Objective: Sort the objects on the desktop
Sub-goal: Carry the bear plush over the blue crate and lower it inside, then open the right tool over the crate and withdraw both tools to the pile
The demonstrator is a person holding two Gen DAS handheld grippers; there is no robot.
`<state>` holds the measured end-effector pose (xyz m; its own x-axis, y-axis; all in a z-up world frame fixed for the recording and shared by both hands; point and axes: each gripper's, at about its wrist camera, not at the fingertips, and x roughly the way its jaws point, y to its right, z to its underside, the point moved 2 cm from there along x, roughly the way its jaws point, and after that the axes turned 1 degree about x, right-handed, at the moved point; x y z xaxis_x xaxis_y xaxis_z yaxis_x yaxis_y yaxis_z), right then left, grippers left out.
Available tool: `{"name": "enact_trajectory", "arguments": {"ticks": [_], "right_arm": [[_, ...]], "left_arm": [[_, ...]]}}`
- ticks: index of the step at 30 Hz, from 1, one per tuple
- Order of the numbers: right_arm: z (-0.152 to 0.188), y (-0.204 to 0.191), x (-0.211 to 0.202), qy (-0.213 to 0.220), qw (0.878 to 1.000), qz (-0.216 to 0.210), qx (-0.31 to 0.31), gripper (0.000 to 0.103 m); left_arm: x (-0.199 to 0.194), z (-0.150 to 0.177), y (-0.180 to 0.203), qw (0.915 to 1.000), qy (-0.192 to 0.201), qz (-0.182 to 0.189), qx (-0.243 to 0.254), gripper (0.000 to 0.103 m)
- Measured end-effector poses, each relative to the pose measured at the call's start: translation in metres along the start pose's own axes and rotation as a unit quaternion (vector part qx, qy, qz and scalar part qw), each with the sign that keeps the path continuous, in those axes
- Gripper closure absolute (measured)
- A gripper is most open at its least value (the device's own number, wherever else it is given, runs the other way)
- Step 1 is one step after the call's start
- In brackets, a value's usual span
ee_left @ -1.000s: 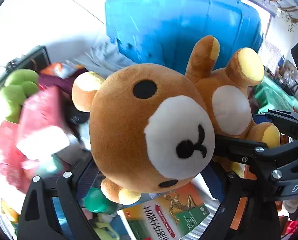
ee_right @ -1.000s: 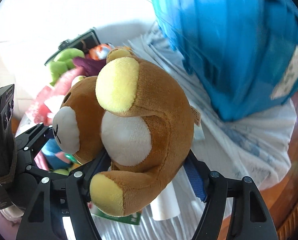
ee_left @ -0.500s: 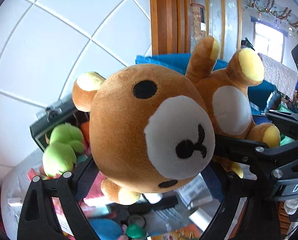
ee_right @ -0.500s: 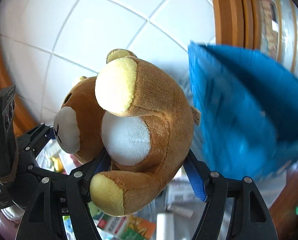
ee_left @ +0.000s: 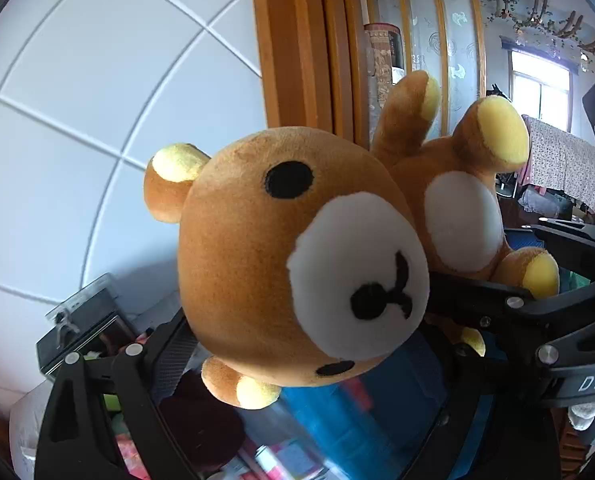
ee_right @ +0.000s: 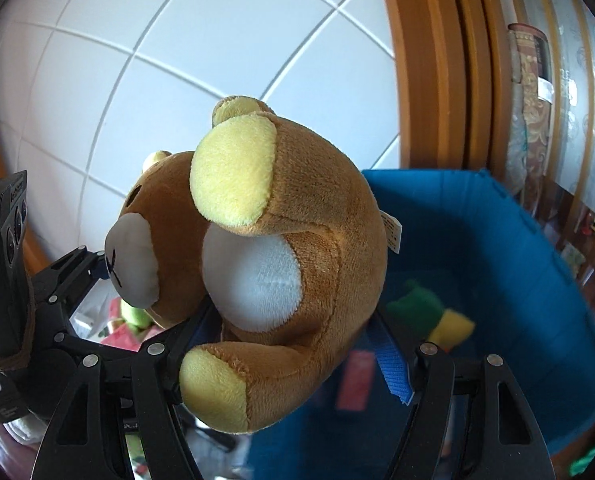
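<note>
Tiled wall: white, grey joints, filling the background of both views. A wooden frame stands against it.

Blue bin: open fabric container, below and behind the bear in the right wrist view. A green and yellow soft toy lies on its floor; a red item beside it is too blurred to identify.

Bear: brown plush, white muzzle and belly patch, yellow ear and paw pads. It is held in the air, clear of any surface, lying sideways between both tools. A small white tag hangs at its back seam; the print is too small to read.

Left tongs: spread wide, clamped on the bear's head, one finger at each side.

Right tongs: moderately spread, clamped on the bear's body; a blue strap runs along one finger. In the left wrist view this tool carries white lettering, "DA" legible, the rest cut off at the frame edge.

Clutter: mixed items beneath the bear, blurred. A dark box sits at the wall.
</note>
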<state>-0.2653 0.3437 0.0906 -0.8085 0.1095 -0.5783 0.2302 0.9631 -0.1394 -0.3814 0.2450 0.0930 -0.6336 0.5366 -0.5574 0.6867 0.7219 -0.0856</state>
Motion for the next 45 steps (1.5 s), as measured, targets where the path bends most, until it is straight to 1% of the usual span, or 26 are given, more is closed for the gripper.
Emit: {"name": "enact_trajectory", "arguments": {"ticks": [6, 8, 11, 13, 15, 18, 23, 24, 26, 27, 28, 30, 31, 33, 34, 37, 40, 43, 45], "right_arm": [[-0.037, 0.106, 0.015, -0.021, 1.0, 0.002, 0.01, 0.03], [-0.047, 0.141, 0.025, -0.031, 0.999, 0.0, 0.018, 0.03], [-0.05, 0.176, 0.047, -0.049, 0.998, 0.0, 0.029, 0.03], [-0.051, 0.194, 0.067, -0.066, 0.997, -0.005, 0.039, 0.03], [-0.052, 0.216, 0.097, -0.091, 0.994, -0.014, 0.052, 0.03], [-0.053, 0.238, 0.14, -0.128, 0.989, -0.023, 0.065, 0.03], [-0.047, 0.251, 0.202, -0.182, 0.98, -0.031, 0.077, 0.03], [-0.042, 0.251, 0.214, -0.192, 0.977, -0.036, 0.081, 0.03], [-0.03, 0.252, 0.235, -0.21, 0.972, -0.051, 0.093, 0.03], [-0.024, 0.254, 0.249, -0.23, 0.966, -0.059, 0.104, 0.031], [-0.023, 0.258, 0.257, -0.231, 0.964, -0.064, 0.113, 0.031], [-0.025, 0.261, 0.262, -0.212, 0.967, -0.071, 0.123, 0.032], [-0.028, 0.262, 0.261, -0.199, 0.971, -0.063, 0.117, 0.03], [-0.031, 0.26, 0.256, -0.19, 0.977, -0.036, 0.094, 0.014], [-0.031, 0.259, 0.255, -0.19, 0.977, -0.03, 0.087, 0.011], [-0.031, 0.263, 0.257, -0.196, 0.976, -0.026, 0.088, 0.01], [-0.025, 0.263, 0.255, -0.199, 0.977, -0.008, 0.076, 0.002], [-0.023, 0.274, 0.265, -0.209, 0.975, -0.001, 0.073, 0.001], [-0.02, 0.275, 0.267, -0.216, 0.974, -0.002, 0.072, 0.0]], "left_arm": [[0.081, -0.057, 0.055, 0.9996, -0.028, 0.009, -0.005, 0.01], [0.11, -0.068, 0.068, 0.9991, -0.042, 0.01, -0.005, 0.009], [0.154, -0.076, 0.08, 0.9976, -0.069, 0.006, -0.005, 0.009], [0.185, -0.076, 0.081, 0.9956, -0.093, 0.003, -0.009, 0.009], [0.213, -0.075, 0.081, 0.9928, -0.119, -0.001, -0.015, 0.009], [0.255, -0.069, 0.074, 0.9868, -0.159, -0.007, -0.029, 0.009], [0.303, -0.039, 0.045, 0.9735, -0.218, -0.007, -0.07, 0.009], [0.314, -0.036, 0.044, 0.9704, -0.23, -0.009, -0.074, 0.009], [0.33, -0.025, 0.039, 0.962, -0.262, -0.026, -0.072, 0.009], [0.336, -0.023, 0.037, 0.9601, -0.267, -0.04, -0.075, 0.009], [0.34, -0.022, 0.034, 0.9592, -0.267, -0.05, -0.078, 0.009], [0.343, -0.023, 0.031, 0.9604, -0.26, -0.062, -0.078, 0.009], [0.343, -0.025, 0.031, 0.961, -0.257, -0.067, -0.076, 0.009], [0.341, -0.027, 0.03, 0.962, -0.252, -0.071, -0.076, 0.009], [0.341, -0.027, 0.029, 0.9618, -0.253, -0.075, -0.075, 0.009], [0.343, -0.023, 0.029, 0.957, -0.267, -0.081, -0.08, 0.009], [0.344, -0.013, 0.03, 0.952, -0.282, -0.084, -0.082, 0.009], [0.338, -0.004, 0.03, 0.9505, -0.288, -0.087, -0.076, 0.009], [0.347, -0.011, 0.035, 0.9499, -0.291, -0.089, -0.07, 0.009]]}}
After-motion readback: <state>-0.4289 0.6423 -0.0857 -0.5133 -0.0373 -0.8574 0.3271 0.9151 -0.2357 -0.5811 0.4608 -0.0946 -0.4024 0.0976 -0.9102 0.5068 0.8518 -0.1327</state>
